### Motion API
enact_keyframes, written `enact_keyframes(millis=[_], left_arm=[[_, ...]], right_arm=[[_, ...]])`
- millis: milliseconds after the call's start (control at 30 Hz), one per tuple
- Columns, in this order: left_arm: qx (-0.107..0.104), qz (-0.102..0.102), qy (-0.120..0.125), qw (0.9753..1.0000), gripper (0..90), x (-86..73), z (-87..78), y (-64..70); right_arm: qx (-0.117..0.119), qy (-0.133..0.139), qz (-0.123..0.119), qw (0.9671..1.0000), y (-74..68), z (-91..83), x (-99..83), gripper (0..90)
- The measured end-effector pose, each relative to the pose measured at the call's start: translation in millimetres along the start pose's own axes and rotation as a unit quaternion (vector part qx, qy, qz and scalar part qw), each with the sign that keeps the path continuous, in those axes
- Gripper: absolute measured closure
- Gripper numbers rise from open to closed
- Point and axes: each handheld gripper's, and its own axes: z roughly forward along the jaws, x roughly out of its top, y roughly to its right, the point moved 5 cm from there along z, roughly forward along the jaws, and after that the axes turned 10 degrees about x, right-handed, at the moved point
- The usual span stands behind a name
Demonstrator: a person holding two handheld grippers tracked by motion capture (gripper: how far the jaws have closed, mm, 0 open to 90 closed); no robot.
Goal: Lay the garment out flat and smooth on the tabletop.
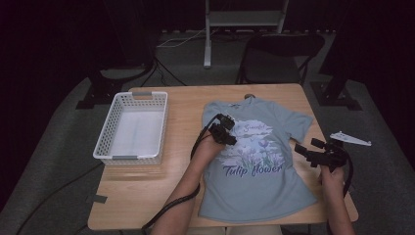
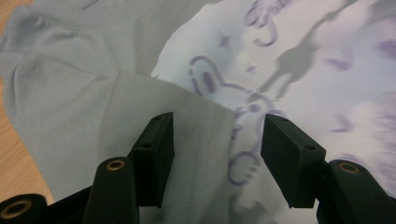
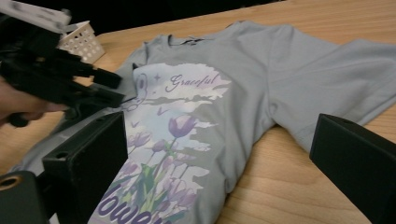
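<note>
A light blue T-shirt (image 1: 259, 161) printed with tulips and "Tulip flower" lies flat, front up, on the wooden table (image 1: 147, 186). Its left sleeve (image 2: 116, 107) is folded in over the print. My left gripper (image 1: 229, 138) hovers over that fold. In the left gripper view it (image 2: 217, 154) is open, with the sleeve's hem lying between the jaws. My right gripper (image 1: 307, 146) is held open at the shirt's right side, just below the right sleeve (image 3: 336, 70). In the right gripper view its jaws (image 3: 219, 172) stand wide apart above the shirt's side edge and bare wood.
An empty white lattice basket (image 1: 132, 127) stands on the table's left part. Behind the far edge are a dark folding chair (image 1: 279, 49) and a metal stand (image 1: 208, 34). The shirt's bottom hem reaches close to the table's near edge.
</note>
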Motion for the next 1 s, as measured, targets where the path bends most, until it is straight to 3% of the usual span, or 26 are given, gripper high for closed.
enact_keyframes(millis=[67, 267, 333, 433, 500, 700, 767, 900, 1000], left_arm=[[0.001, -0.001, -0.002, 1.0, 47.6, -1.3, 5.5, -1.3], [-0.034, -0.032, 0.007, 0.9989, 54.2, -3.1, 9.1, -5.7], [-0.034, -0.048, 0.012, 0.9982, 64.7, -3.7, 10.0, -8.8], [-0.044, -0.077, 0.015, 0.9959, 71.9, -4.5, 11.0, -15.1], [-0.052, -0.084, 0.014, 0.995, 81.9, -4.8, 10.8, -17.2], [-0.047, -0.08, 0.011, 0.9956, 87.8, -5.6, 6.6, -19.3], [-0.038, -0.078, 0.019, 0.996, 88.1, -4.9, 1.3, -20.9], [-0.026, -0.092, 0.042, 0.9946, 88.1, -1.2, -14.3, -31.2], [-0.001, -0.092, 0.043, 0.9948, 88.1, -2.4, -24.7, -43.1]], right_arm=[[-0.002, -0.003, -0.001, 1.0, -0.2, 0.6, 0.0, 3.7], [0.001, -0.012, 0.004, 0.9999, 0.4, 3.9, -2.5, 4.2], [0.002, -0.015, 0.001, 0.9999, -2.6, 5.5, -2.2, 4.3], [0.008, -0.016, 0.002, 0.9998, -4.6, 5.8, -1.8, 4.4], [0.007, -0.018, 0.0, 0.9998, -5.1, 6.3, -1.8, 4.7], [0.009, -0.023, 0.002, 0.9997, -4.9, 8.1, -3.1, 4.7], [0.009, -0.025, 0.002, 0.9997, -4.7, 8.4, -3.4, 4.7], [0.011, -0.026, 0.006, 0.9996, -3.7, 8.9, -4.1, 4.7], [0.011, -0.027, 0.002, 0.9996, -5.4, 9.4, -3.7, 4.7]])
